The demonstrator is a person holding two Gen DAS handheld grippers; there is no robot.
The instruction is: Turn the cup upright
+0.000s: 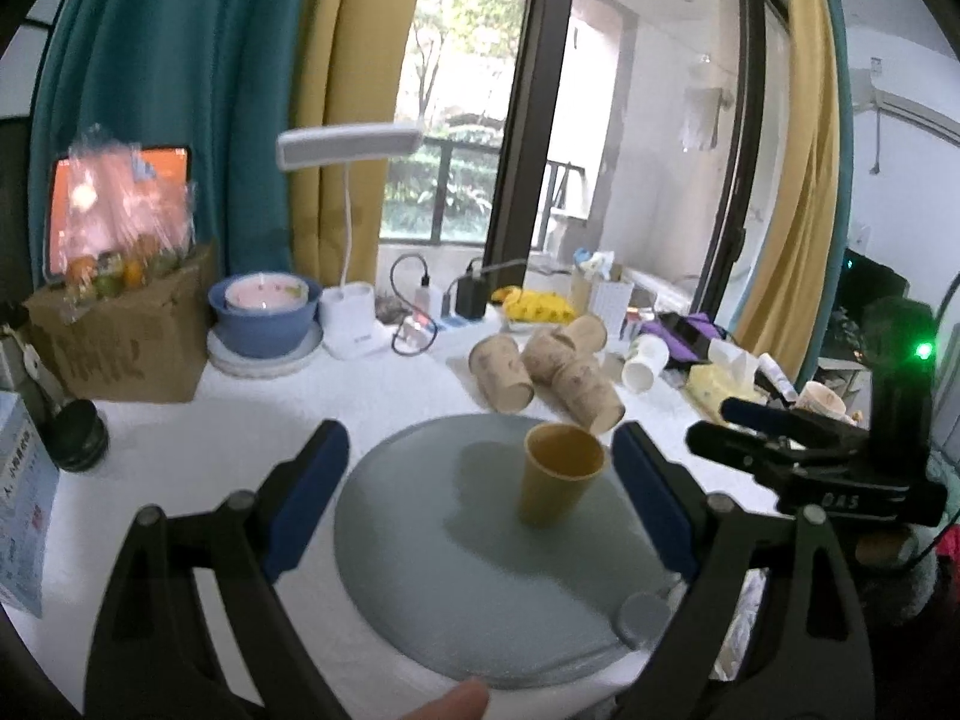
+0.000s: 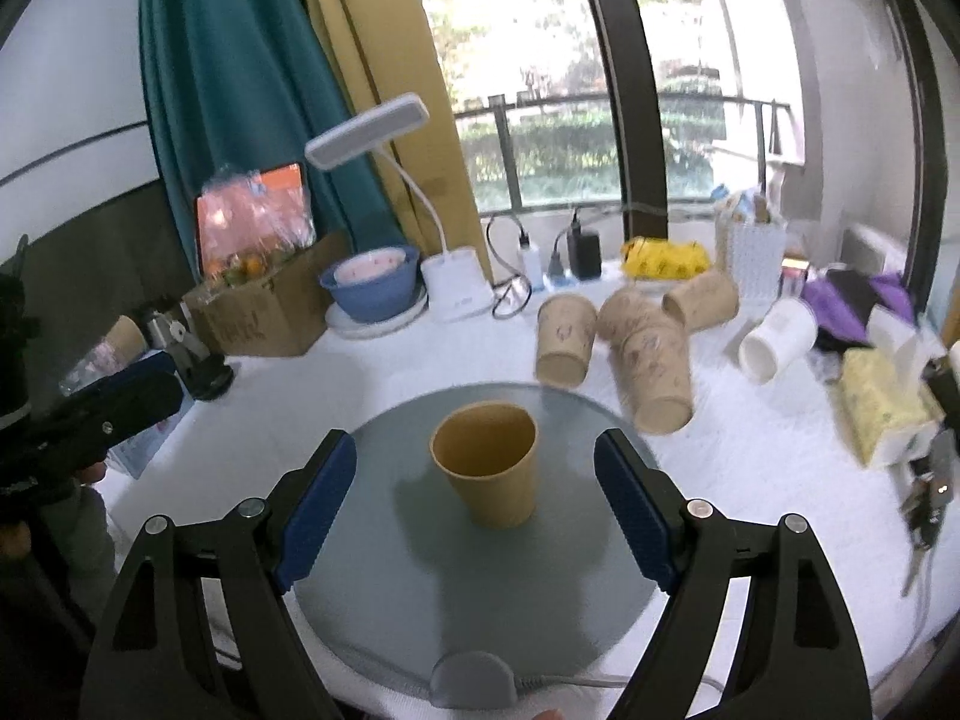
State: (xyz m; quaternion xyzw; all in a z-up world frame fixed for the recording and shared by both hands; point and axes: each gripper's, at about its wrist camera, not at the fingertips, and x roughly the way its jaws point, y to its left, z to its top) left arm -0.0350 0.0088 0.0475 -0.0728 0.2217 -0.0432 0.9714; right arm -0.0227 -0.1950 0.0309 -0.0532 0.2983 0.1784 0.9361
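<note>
A plain tan paper cup (image 1: 559,473) stands upright, mouth up, on a round grey glass plate (image 1: 420,588). In the right wrist view the cup (image 2: 489,468) sits between and just beyond my right fingers. My left gripper (image 1: 480,480) is open and empty, with the cup near its right finger. My right gripper (image 2: 475,498) is open and empty. The right gripper also shows at the right of the left wrist view (image 1: 756,426). The left gripper shows at the left edge of the right wrist view (image 2: 120,402).
Several patterned paper cups (image 2: 636,348) lie on their sides behind the plate, with a white cup (image 2: 777,348) to their right. A blue bowl (image 2: 372,288), white desk lamp (image 2: 456,288), cardboard box (image 2: 264,312), tissue pack (image 2: 882,402) and chargers line the table's back.
</note>
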